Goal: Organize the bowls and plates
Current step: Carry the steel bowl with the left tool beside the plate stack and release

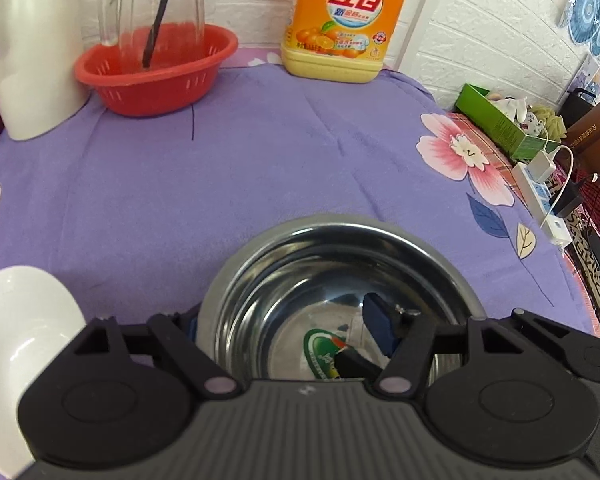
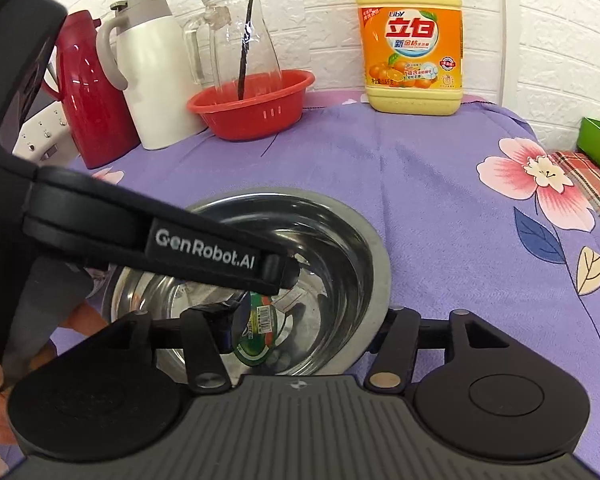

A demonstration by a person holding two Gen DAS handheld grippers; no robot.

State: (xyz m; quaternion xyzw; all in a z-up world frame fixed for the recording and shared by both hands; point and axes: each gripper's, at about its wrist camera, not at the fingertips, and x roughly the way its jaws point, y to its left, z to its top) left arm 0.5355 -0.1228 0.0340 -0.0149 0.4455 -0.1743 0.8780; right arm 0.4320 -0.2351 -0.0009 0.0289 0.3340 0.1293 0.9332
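- A table draped in a purple floral cloth (image 1: 260,152) stands against a white brick-pattern wall (image 2: 320,8).
- A stainless steel bowl (image 1: 340,248) sits on the cloth directly under and ahead of both grippers, with a green sticker (image 2: 256,344) on its floor.
- The left gripper (image 1: 292,332) straddles the bowl's near-left rim, one finger outside and one inside; whether it pinches the wall I cannot tell.
- The right gripper (image 2: 300,332) straddles the near-right rim, spread wide with the wall between its fingers, not clamped.
- In the right wrist view the left gripper's body crosses in from the left, over the bowl.
- The bowl looks light, rigid and slippery, unlikely to break; a firm pinch across the thin rolled rim seems the best hold.
- A white bowl (image 1: 24,320) lies just left of the left gripper.
- Far ahead stand a red colander (image 2: 252,108) holding a glass pitcher (image 2: 244,40), a white kettle (image 2: 148,76), a red jug (image 2: 88,92) and a yellow detergent bottle (image 2: 410,40).
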